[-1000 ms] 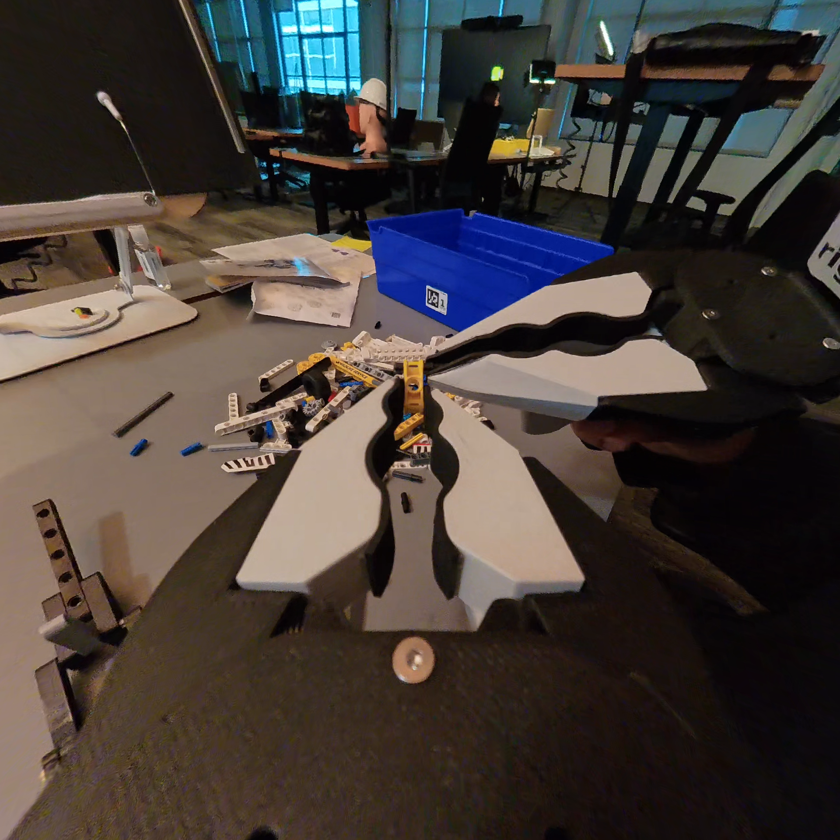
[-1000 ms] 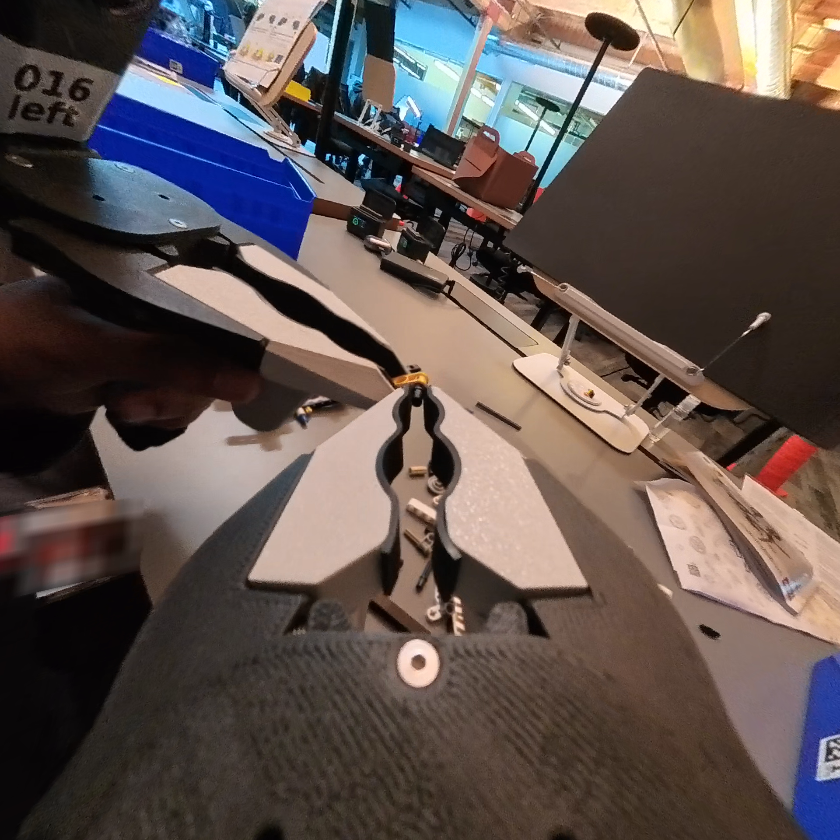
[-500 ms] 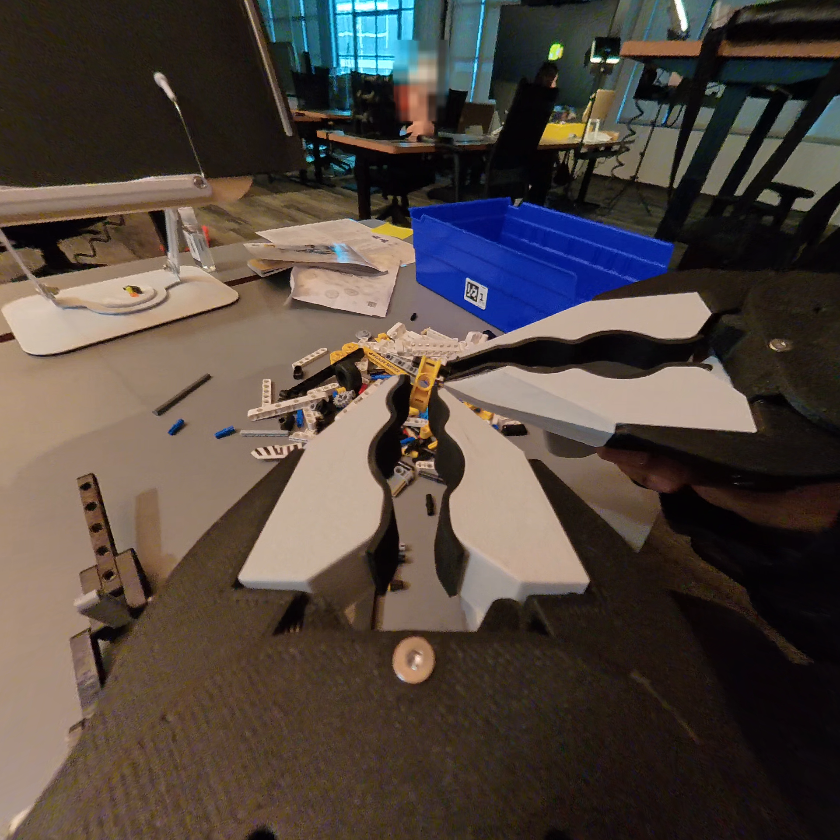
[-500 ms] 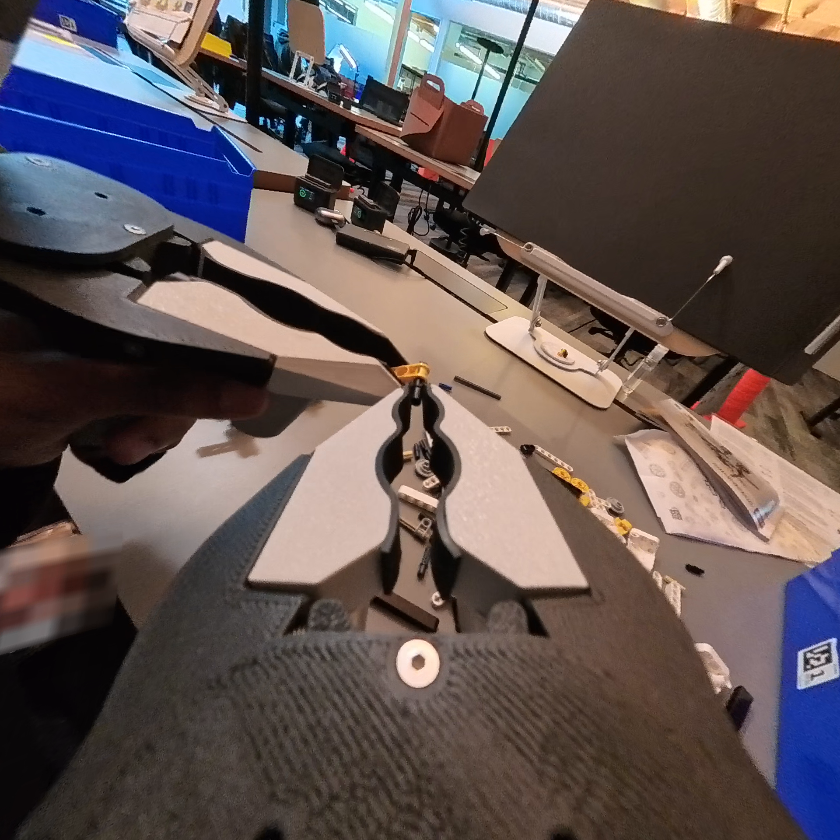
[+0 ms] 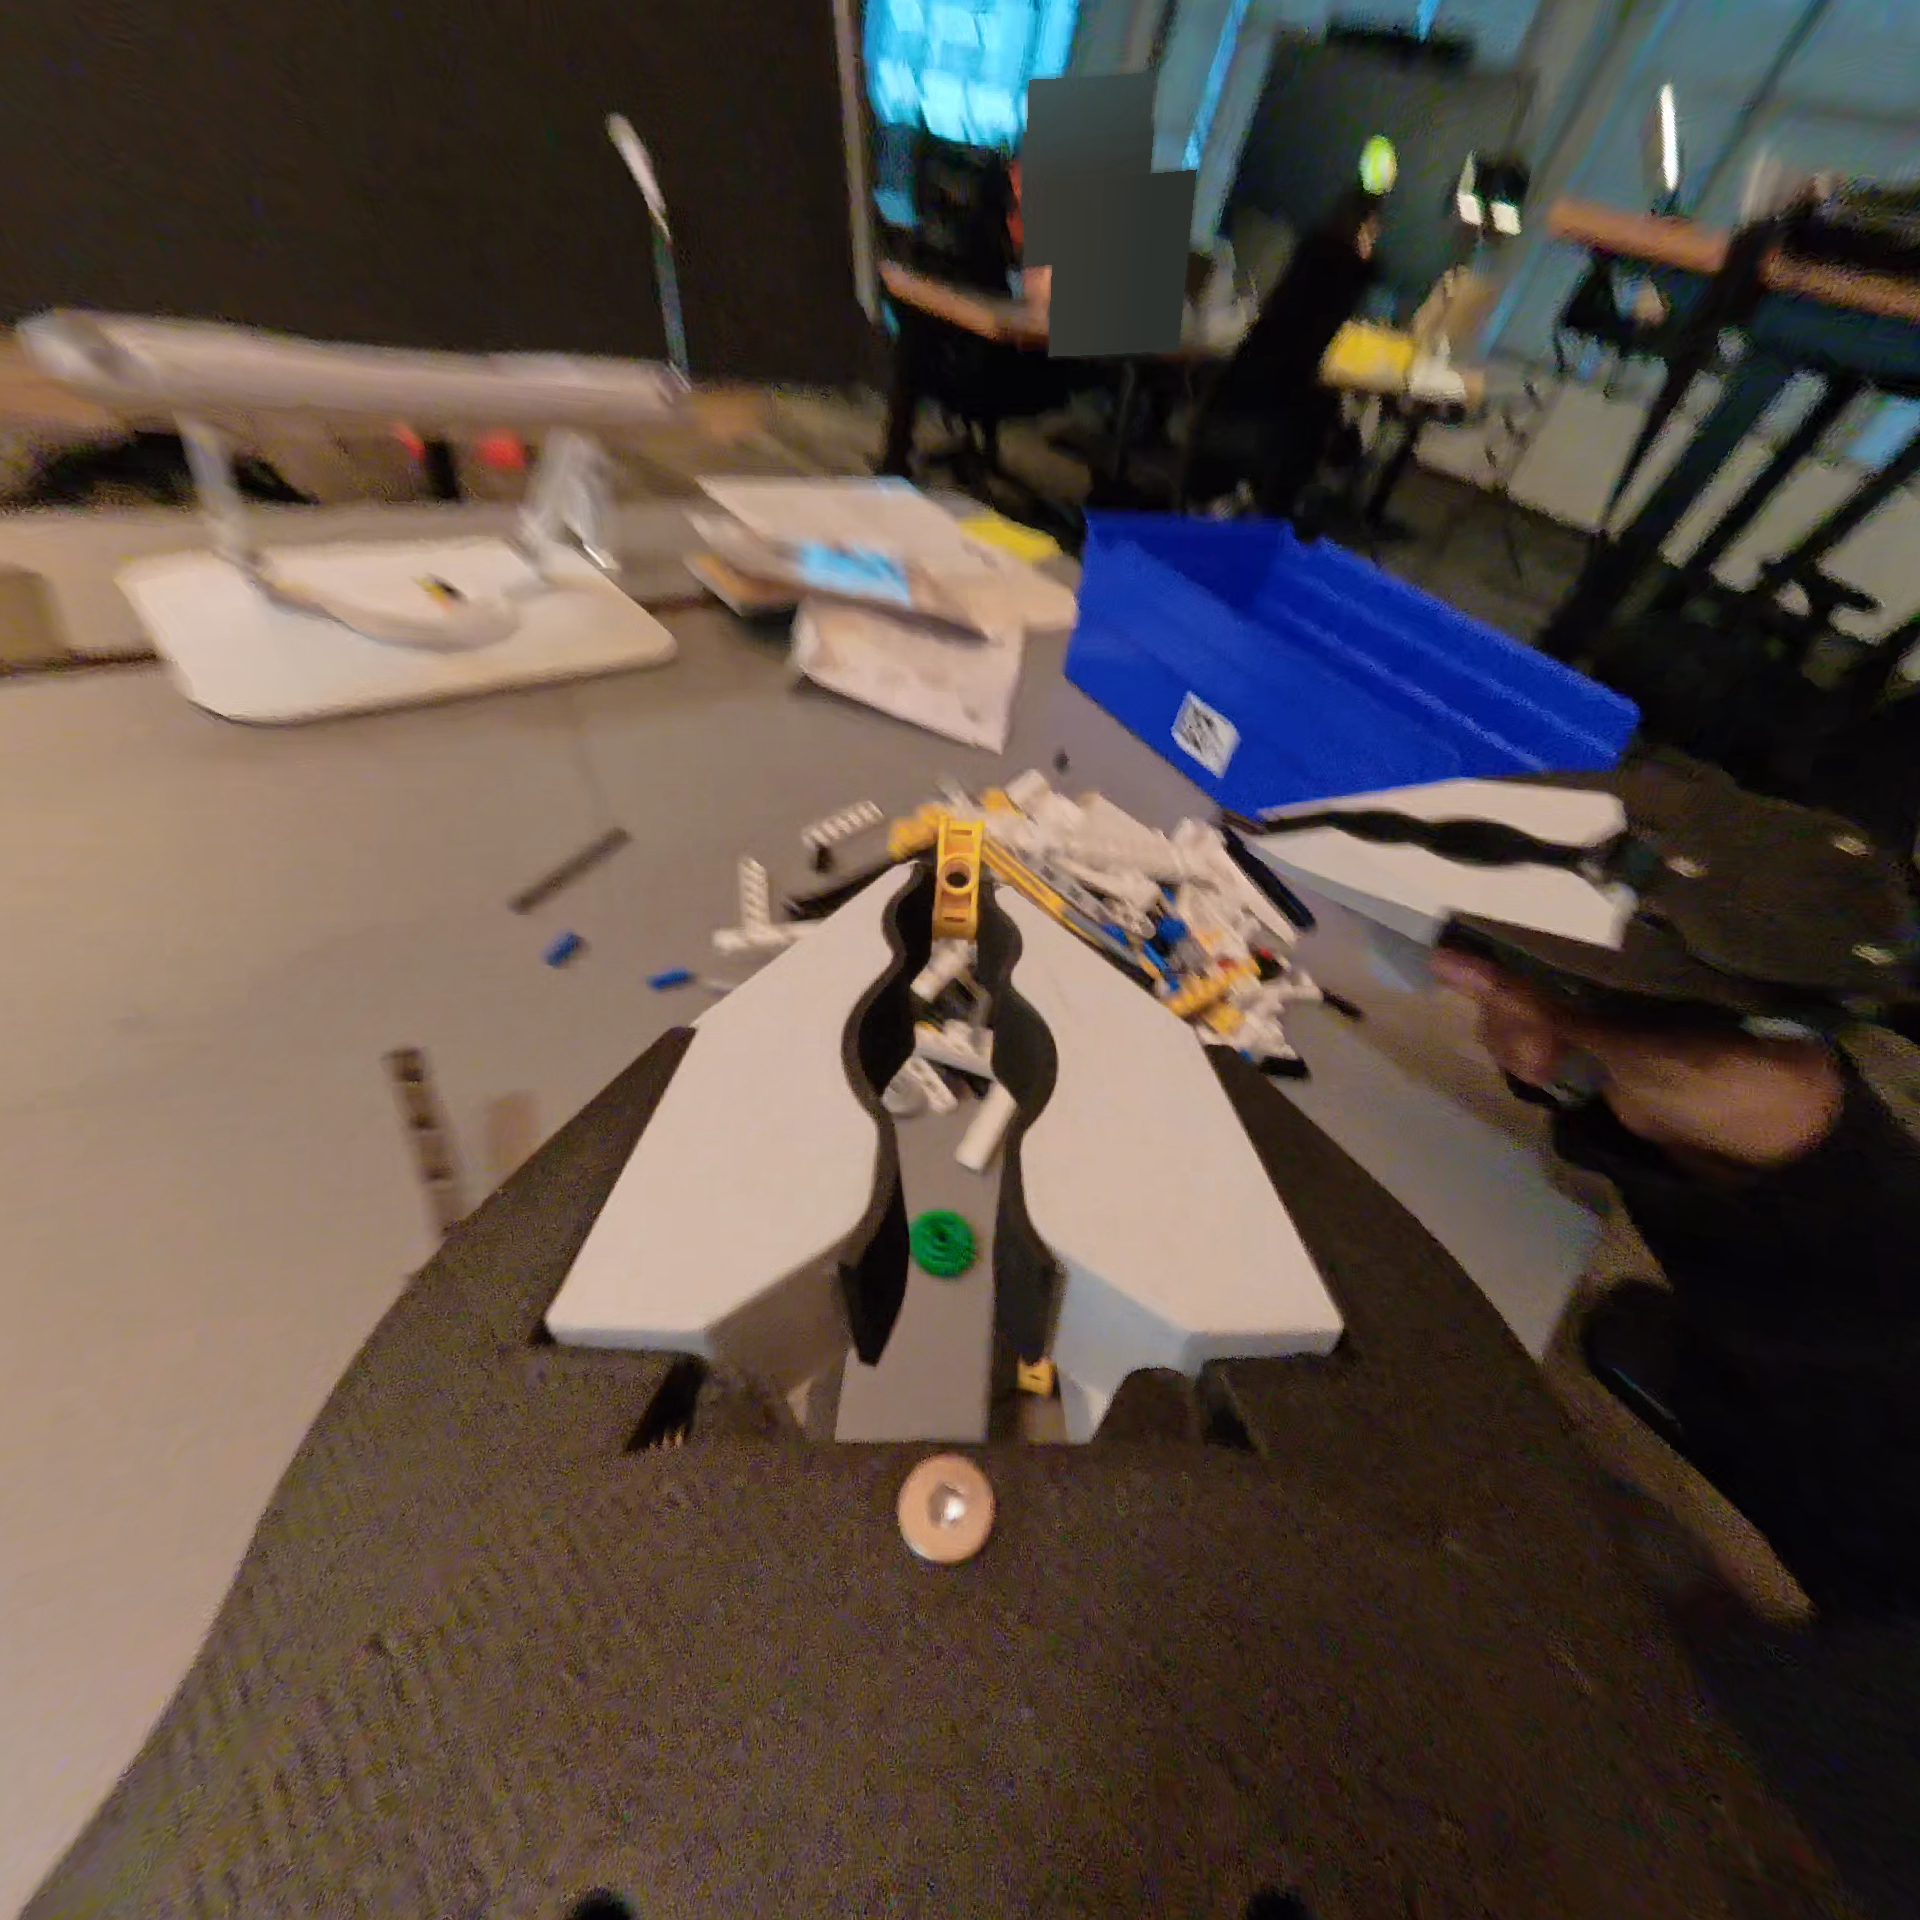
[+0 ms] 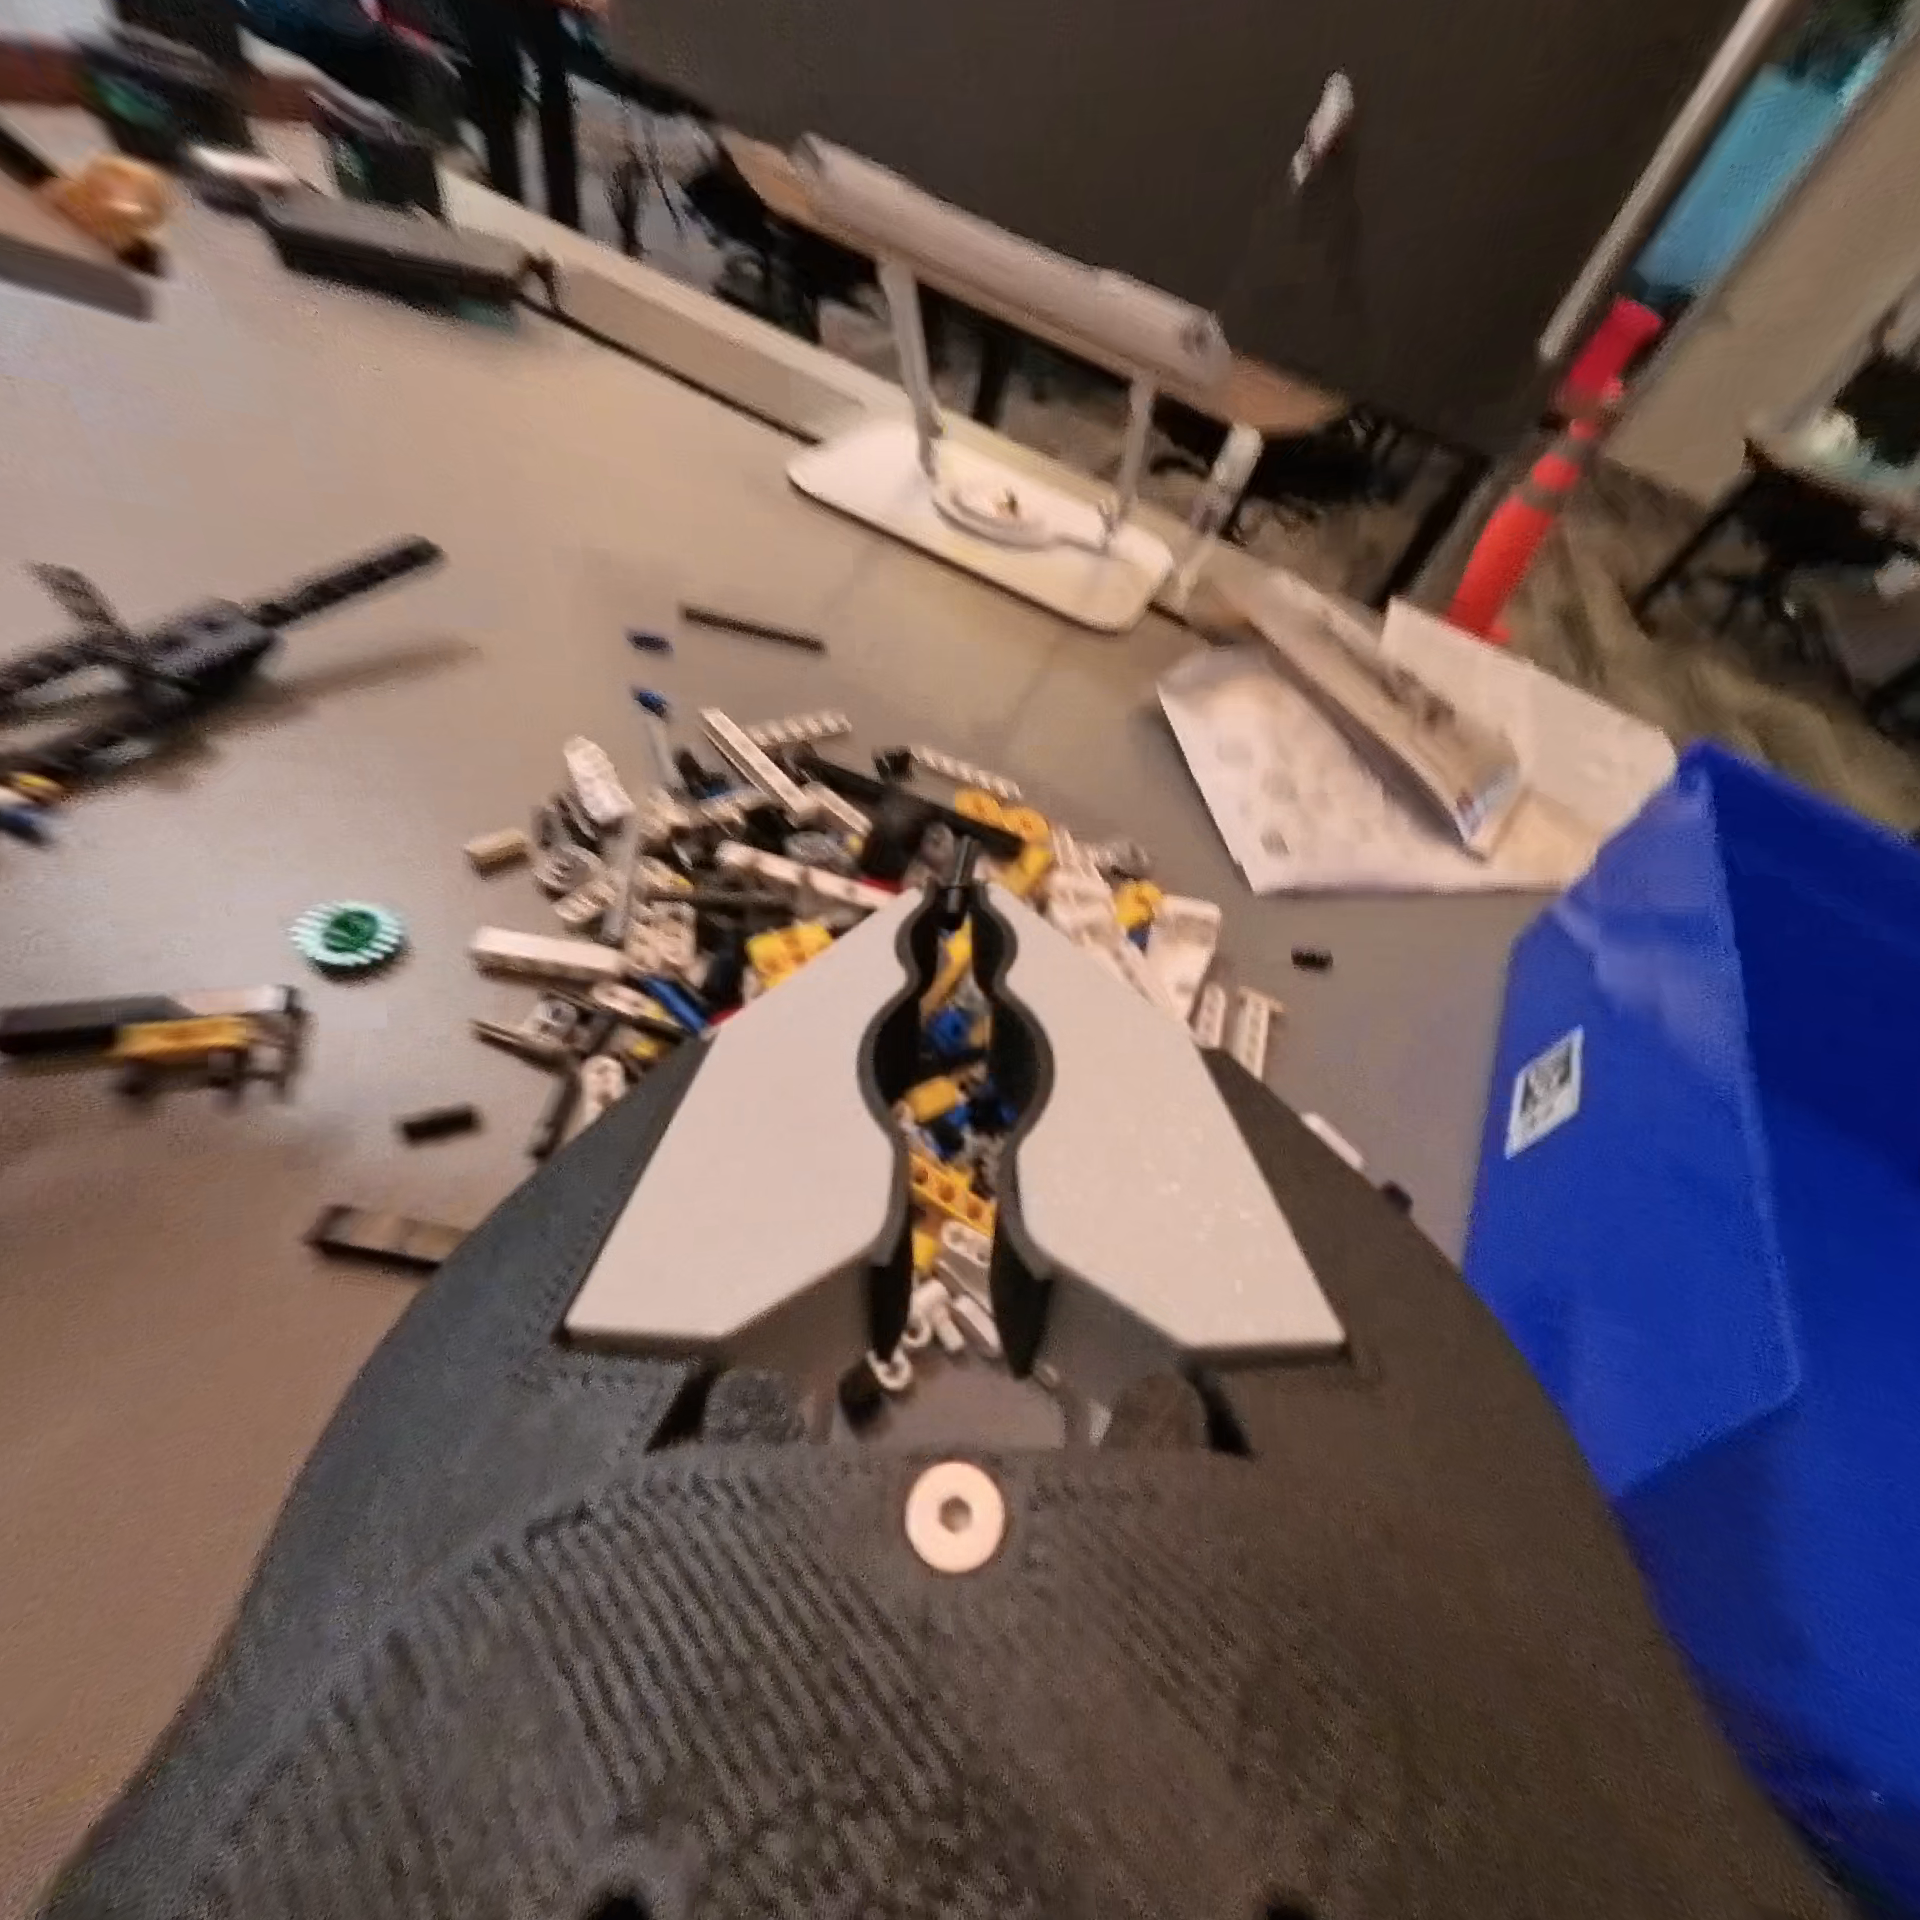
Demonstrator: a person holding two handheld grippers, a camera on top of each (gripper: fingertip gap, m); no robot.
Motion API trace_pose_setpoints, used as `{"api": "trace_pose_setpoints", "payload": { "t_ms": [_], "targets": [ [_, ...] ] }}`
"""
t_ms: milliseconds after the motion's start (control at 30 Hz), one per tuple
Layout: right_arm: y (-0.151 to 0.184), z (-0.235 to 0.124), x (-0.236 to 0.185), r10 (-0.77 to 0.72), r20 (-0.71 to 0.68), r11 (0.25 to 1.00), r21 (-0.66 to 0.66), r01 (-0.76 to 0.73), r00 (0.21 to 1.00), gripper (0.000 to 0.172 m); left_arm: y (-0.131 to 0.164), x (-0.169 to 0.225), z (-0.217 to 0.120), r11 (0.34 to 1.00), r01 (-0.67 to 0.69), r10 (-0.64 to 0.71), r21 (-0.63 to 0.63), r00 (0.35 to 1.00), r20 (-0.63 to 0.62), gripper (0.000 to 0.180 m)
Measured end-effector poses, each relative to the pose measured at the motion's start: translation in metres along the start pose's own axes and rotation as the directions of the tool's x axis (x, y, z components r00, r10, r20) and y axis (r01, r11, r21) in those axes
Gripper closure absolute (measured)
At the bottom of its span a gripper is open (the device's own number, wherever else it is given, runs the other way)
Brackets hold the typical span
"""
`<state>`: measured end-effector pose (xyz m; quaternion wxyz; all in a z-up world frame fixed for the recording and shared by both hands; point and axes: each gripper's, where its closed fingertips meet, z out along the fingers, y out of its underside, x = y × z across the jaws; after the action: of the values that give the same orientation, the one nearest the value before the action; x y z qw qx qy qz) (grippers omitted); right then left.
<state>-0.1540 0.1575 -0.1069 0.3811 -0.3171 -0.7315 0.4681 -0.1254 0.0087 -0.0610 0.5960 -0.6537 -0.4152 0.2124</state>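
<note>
My left gripper (image 5: 958, 906) is shut on a small yellow brick piece (image 5: 958, 862) with a round hole, which stands up out of the fingertips above the grey table (image 5: 260, 935). A pile of white, yellow, black and blue brick pieces (image 5: 1122, 862) lies just beyond it. My right gripper (image 5: 1247, 831) shows at the right of the left wrist view, a hand's width from the yellow piece. In the right wrist view my right gripper (image 6: 954, 902) is shut on a thin black pin (image 6: 958, 871) that sticks forward from the tips over the pile (image 6: 707, 862). Both views are blurred.
A blue bin (image 5: 1299, 665) stands right of the pile and also shows in the right wrist view (image 6: 1714, 1143). Paper booklets (image 6: 1382, 769) and a white stand base (image 6: 987, 509) lie behind. A green round piece (image 6: 348, 935) and a black beam assembly (image 6: 177, 649) lie left. The left gripper's tips are roughly 15 cm from the right gripper's.
My right gripper has drawn back from the yellow piece, where its tips stood before, and now points at the pile. The left gripper keeps the yellow piece. Both views have swung.
</note>
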Motion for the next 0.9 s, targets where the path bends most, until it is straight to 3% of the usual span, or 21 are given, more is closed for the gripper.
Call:
{"api": "trace_pose_setpoints", "payload": {
  "t_ms": [133,300,500,567,633,800,900],
  "targets": [
    [0.036,0.016,0.010,0.084,0.017,0.991,-0.105,-0.082,0.996,0.168,0.027,0.029,0.037,0.989,0.008,-0.022,-0.145,0.996,-0.091,0.176],
    [0.046,0.024,0.017,0.129,0.053,0.977,-0.177,-0.118,0.990,0.144,0.049,0.033,0.076,0.951,-0.093,0.081,-0.295,0.995,-0.053,0.176],
    [0.018,0.001,0.042,0.226,0.054,0.974,-0.029,-0.225,0.973,0.146,0.070,0.032,0.115,0.909,-0.124,0.124,-0.398,0.992,-0.027,0.171],
    [0.015,-0.005,0.042,0.256,0.080,0.967,-0.004,-0.256,0.963,0.145,0.077,0.031,0.124,0.900,-0.088,0.086,-0.427,0.996,-0.022,0.149],
    [0.016,-0.009,0.041,0.252,0.082,0.968,0.000,-0.253,0.964,0.146,0.077,0.029,0.124,0.904,-0.056,0.063,-0.423,0.998,0.001,0.134],
    [0.019,-0.012,0.033,0.174,0.083,0.985,-0.010,-0.174,0.981,0.145,0.046,0.047,0.081,0.957,-0.097,0.087,-0.272,0.995,-0.051,0.138],
    [0.016,-0.010,0.009,0.185,0.173,0.982,-0.011,-0.186,0.967,0.141,0.034,0.063,0.040,0.980,-0.074,0.046,-0.185,0.988,-0.150,0.143]
  ]
}}
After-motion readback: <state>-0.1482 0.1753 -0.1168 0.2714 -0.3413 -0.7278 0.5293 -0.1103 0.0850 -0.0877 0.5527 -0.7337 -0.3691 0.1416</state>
